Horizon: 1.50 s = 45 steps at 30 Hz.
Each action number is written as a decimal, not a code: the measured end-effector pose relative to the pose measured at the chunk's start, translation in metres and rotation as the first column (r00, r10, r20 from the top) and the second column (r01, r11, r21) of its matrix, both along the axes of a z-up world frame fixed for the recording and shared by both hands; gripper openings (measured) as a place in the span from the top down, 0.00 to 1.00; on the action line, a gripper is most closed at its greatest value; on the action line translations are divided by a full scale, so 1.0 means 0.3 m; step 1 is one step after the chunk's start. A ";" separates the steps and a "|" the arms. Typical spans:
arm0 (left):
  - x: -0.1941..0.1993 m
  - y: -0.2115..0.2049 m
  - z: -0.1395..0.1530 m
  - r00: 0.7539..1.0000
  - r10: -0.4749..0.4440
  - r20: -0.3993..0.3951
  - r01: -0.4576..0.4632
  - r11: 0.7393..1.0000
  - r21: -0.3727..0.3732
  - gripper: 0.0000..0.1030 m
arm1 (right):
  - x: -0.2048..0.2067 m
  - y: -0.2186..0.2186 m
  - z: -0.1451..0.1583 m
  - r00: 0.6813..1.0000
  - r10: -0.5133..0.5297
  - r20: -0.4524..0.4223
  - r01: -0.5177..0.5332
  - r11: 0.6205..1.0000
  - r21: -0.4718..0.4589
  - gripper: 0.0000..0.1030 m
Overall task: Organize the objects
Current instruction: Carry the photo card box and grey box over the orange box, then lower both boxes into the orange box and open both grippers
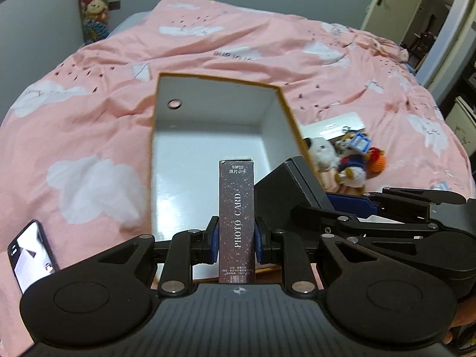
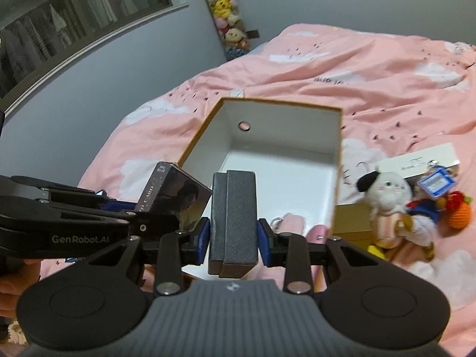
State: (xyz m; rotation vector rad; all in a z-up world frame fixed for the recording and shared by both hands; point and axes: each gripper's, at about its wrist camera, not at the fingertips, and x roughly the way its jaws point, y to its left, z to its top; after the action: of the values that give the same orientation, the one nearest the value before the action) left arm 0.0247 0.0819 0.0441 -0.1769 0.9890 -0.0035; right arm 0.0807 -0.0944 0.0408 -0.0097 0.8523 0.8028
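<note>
Gripping photo card box (image 1: 237,223) in left tongs (image 1: 237,239), grey case (image 2: 233,223) in right tongs (image 2: 233,239)

grey case (image 2: 233,223) clamped in right gripper (image 2: 233,239), above open white box (image 2: 297,125)

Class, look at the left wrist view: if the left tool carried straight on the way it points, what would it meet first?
Probably the white floor of the open cardboard box. The left tool, gripping the dark photo-card pack, aims down into it; depth is uncertain.
</note>
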 end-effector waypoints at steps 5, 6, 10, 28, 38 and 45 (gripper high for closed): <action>0.029 0.053 -0.061 0.999 0.028 -0.042 -0.029 1.000 -0.011 0.76 | 0.033 0.062 -0.044 0.999 0.017 -0.041 -0.018 1.000 -0.014 0.66; 0.035 0.058 -0.073 0.998 0.030 -0.049 -0.030 0.999 -0.012 0.76 | 0.040 0.071 -0.055 0.999 0.016 -0.051 -0.017 1.000 -0.016 0.66; 0.058 0.059 -0.114 0.997 0.027 -0.069 -0.028 1.000 -0.007 0.76 | 0.078 0.088 -0.104 0.994 0.001 -0.108 -0.003 1.000 -0.018 0.66; 0.149 0.028 -0.239 0.983 0.015 -0.184 0.003 0.995 0.095 0.76 | 0.176 0.110 -0.278 0.946 -0.063 -0.317 0.041 0.996 -0.076 0.65; 0.165 0.001 -0.247 0.978 0.003 -0.210 0.030 0.987 0.156 0.76 | 0.187 0.101 -0.309 0.933 -0.068 -0.353 0.041 0.996 -0.083 0.66; 0.172 -0.015 -0.255 0.974 -0.003 -0.228 0.047 0.981 0.186 0.76 | 0.177 0.073 -0.288 0.930 -0.055 -0.365 0.036 0.998 -0.059 0.64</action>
State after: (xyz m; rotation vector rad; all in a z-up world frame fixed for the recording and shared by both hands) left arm 0.0762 0.0775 -0.0324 0.0120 1.2135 0.0902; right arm 0.1338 -0.0724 -0.0454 0.1176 1.2229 0.7495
